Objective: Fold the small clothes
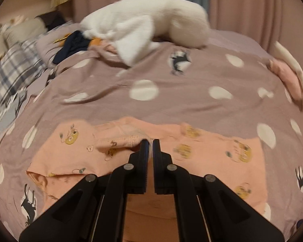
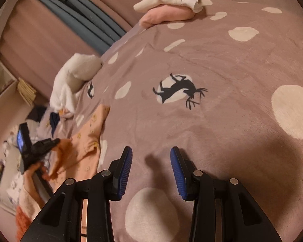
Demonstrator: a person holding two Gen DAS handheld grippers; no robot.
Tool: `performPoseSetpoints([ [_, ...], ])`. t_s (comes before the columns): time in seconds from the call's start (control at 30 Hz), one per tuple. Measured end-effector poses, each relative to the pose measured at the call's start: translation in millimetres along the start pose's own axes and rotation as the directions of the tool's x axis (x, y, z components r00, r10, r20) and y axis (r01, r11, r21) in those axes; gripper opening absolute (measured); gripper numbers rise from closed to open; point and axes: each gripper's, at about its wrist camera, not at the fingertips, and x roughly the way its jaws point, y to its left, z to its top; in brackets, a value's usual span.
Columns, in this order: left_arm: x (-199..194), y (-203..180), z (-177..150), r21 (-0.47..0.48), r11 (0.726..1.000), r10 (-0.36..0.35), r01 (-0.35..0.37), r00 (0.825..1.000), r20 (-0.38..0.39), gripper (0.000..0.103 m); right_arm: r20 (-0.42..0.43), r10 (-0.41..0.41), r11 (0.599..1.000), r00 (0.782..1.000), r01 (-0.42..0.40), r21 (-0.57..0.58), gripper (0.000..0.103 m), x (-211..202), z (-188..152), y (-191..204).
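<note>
Left claw [image 1: 150,141] pinched tight on a bunched fold of the peach printed garment [image 1: 212,151], jaws almost touching with cloth caught at the tips. Garment spread across the near part of the bed, on the mauve duvet [image 1: 171,100] with cream dots and deer prints; one corner near the left edge turned under. Right claw [image 2: 151,157] spread, nothing between the blue pads [image 2: 176,173], hanging over bare duvet well apart from the garment, which lies off to its left. In the right wrist view, the same peach cloth lifted by the other claw [image 2: 48,143], a hand [image 2: 33,171] gripping its handle.

Likely step: dragging one edge across to make a fold.

Risks from here:
- Thin pinch at the very tips only; could slip free if pulled fast, dropping the fold halfway.
- Only one side held, so the free side may drag and wrinkle, leaving a crooked crease.
- Soft, rumpled duvet underneath; may bunch up with the cloth instead of letting it slide.
- White plush toy [image 1: 151,20] and the small stack of folded clothes [image 2: 167,12] far enough off; little danger of a snag there.
</note>
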Motion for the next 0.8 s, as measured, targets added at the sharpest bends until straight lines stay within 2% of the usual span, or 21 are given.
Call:
performPoseSetpoints([
  [0.17, 4, -55, -18, 0.041, 0.995, -0.090, 0.093, 0.994, -0.065, 0.004, 0.002, 0.017, 1.000, 1.000, -0.017, -0.001, 0.042, -6, -2, -1],
  [0.33, 7, -99, -36, 0.089, 0.983, -0.153, 0.160, 0.985, -0.083, 0.004, 0.003, 0.016, 1.000, 1.000, -0.016, 0.002, 0.042, -16, -6, -8],
  [0.4, 8, -103, -40, 0.090, 0.984, -0.147, 0.156, 0.985, -0.092, 0.004, 0.006, 0.001, 1.000, 1.000, -0.002, 0.005, 0.042, -20, -7, -13],
  [0.47, 5, -103, -42, 0.095, 0.986, -0.128, 0.134, 0.989, -0.068, 0.009, 0.000, -0.003, 1.000, 1.000, 0.003, 0.014, 0.042, -20, -7, -18],
  [0.53, 2, -93, -37, 0.091, 0.989, -0.111, 0.115, 0.993, -0.039, 0.008, -0.004, -0.002, 1.000, 1.000, 0.002, 0.031, 0.042, -20, -7, -22],
  [0.57, 2, -87, -35, 0.085, 0.989, -0.115, 0.118, 0.993, -0.041, 0.016, -0.004, 0.000, 0.999, 1.000, 0.001, 0.039, 0.042, -20, -7, -23],
  [0.6, 2, -79, -31, 0.072, 0.989, -0.124, 0.127, 0.991, -0.048, 0.034, -0.002, 0.001, 0.999, 1.000, -0.001, 0.048, 0.042, -19, -6, -24],
  [0.63, 2, -68, -28, 0.051, 0.989, -0.137, 0.139, 0.989, -0.052, 0.047, -0.001, -0.001, 0.999, 1.000, 0.001, 0.051, 0.042, -17, -5, -22],
  [0.67, 2, -58, -25, 0.033, 0.990, -0.138, 0.139, 0.989, -0.050, 0.073, 0.000, -0.004, 0.999, 1.000, 0.004, 0.050, 0.042, -15, -4, -21],
  [0.7, 1, -46, -22, 0.021, 0.992, -0.127, 0.128, 0.991, -0.040, 0.085, 0.000, -0.006, 0.999, 1.000, 0.006, 0.048, 0.042, -13, -3, -20],
  [0.8, -9, -7, -16, -0.025, 0.988, -0.154, 0.155, 0.987, 0.035, 0.086, -0.006, -0.009, 0.999, 1.000, 0.010, 0.038, 0.042, -6, -3, -15],
])
